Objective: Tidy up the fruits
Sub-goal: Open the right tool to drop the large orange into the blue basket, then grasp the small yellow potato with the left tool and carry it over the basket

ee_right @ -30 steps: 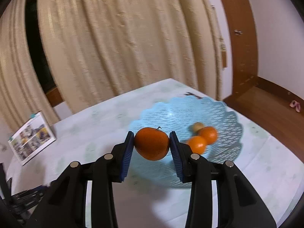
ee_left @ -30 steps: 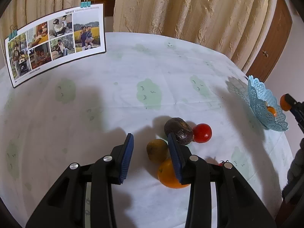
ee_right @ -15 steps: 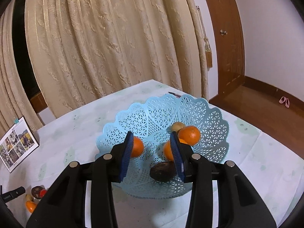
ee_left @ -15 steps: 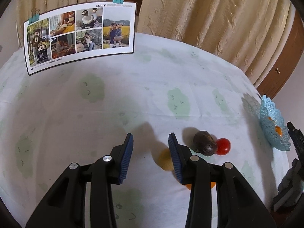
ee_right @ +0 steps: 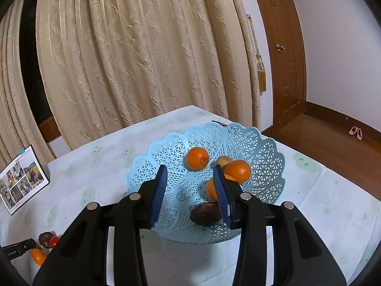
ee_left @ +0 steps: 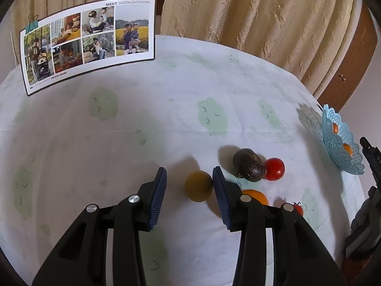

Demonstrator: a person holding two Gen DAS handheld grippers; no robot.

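Between the blue pads of my left tool (ee_left: 188, 186), lying closer to the right-hand pad than the left, sits a round yellow-brown fruit (ee_left: 198, 189) on the surface (ee_left: 142, 124); the jaws have just been opening a little, they stand released around it, and neither pad presses on it. Since that fruit is round, I judge no axis needs matching; what the coming grasp turns on is shifting the tool slightly toward that right pad so the fruit sits centred. My left tool is plainly the nearer one to the loose fruit. Beyond it I count one dark avocado (ee_left: 249, 165) with its long axis slanting away from me to the left, one red tomato (ee_left: 274, 169) touching it, one orange (ee_left: 256, 196) half hidden behind my right-hand finger, and one small red fruit (ee_left: 298, 209) of a kind I cannot tell: five loose pieces. My right tool (ee_right: 190, 188) hangs released and empty over the blue lattice basket (ee_right: 266, 157), which holds three oranges (ee_right: 197, 158), one pale yellowish fruit (ee_right: 223, 160) and one dark avocado (ee_right: 206, 213), five in all.
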